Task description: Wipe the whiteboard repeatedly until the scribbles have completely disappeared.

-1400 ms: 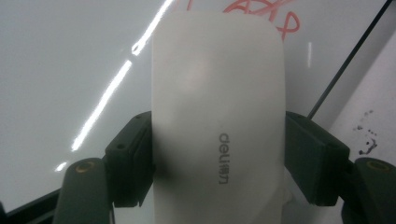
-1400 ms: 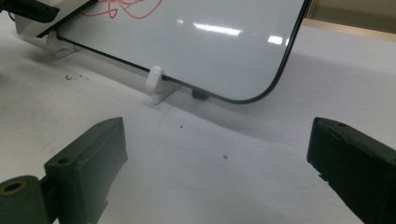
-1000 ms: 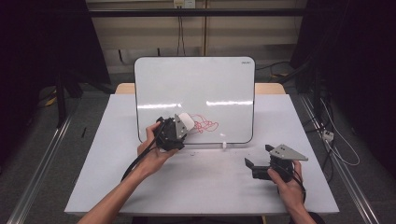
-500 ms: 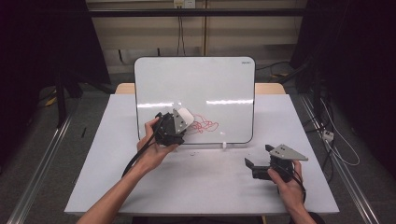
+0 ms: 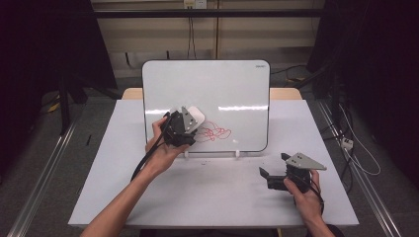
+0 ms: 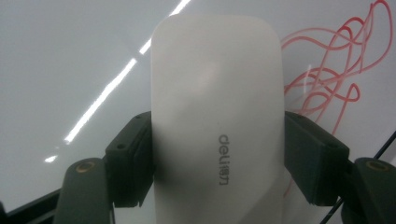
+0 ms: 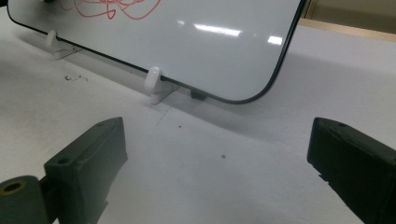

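The upright whiteboard (image 5: 232, 89) and its two white feet (image 7: 154, 84) block the far side; the near table (image 5: 207, 197) lies open.

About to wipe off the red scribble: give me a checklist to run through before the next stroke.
1. Eraser clamped between the left gripper jaws: ok.
2. Eraser beside the red scribble, stroke path open: ok.
3. Eraser face flat on the whiteboard: cannot tell.
4. Whiteboard seated on its white feet: ok.
5. Right gripper open, on the table, away from the board: ok.
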### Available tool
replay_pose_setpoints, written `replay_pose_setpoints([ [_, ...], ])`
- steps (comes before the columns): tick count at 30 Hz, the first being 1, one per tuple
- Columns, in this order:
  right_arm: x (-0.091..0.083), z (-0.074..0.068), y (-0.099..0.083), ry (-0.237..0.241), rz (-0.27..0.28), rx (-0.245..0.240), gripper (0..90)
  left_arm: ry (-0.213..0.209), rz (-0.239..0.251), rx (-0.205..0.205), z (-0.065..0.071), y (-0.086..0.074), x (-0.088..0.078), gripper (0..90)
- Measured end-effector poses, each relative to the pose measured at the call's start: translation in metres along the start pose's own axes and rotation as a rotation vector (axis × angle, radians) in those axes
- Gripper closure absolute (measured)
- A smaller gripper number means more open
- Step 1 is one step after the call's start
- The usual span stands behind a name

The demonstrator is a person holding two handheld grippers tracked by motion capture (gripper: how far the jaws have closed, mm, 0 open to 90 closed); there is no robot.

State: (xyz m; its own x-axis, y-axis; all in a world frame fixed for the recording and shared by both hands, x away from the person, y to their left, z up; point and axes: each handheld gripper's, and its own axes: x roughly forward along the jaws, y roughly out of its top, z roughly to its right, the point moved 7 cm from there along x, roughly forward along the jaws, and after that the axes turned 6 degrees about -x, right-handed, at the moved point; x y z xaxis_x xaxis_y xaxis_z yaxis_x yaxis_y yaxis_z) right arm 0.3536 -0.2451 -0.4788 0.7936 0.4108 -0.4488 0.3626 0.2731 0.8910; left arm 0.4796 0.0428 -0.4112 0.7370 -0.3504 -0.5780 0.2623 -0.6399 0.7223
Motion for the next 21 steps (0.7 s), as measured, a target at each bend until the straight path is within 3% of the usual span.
replay_pose_setpoints([
  [14, 0.001, -0.002, 0.000, 0.001, -0.002, -0.003, 4.8, 0.021, -0.011, 0.045, 0.006, 0.003, 0.003, 30.5],
  [21, 0.001, -0.002, 0.000, 0.002, -0.002, -0.003, 4.8, 0.017, -0.006, 0.096, 0.029, 0.005, 0.008, 30.5],
])
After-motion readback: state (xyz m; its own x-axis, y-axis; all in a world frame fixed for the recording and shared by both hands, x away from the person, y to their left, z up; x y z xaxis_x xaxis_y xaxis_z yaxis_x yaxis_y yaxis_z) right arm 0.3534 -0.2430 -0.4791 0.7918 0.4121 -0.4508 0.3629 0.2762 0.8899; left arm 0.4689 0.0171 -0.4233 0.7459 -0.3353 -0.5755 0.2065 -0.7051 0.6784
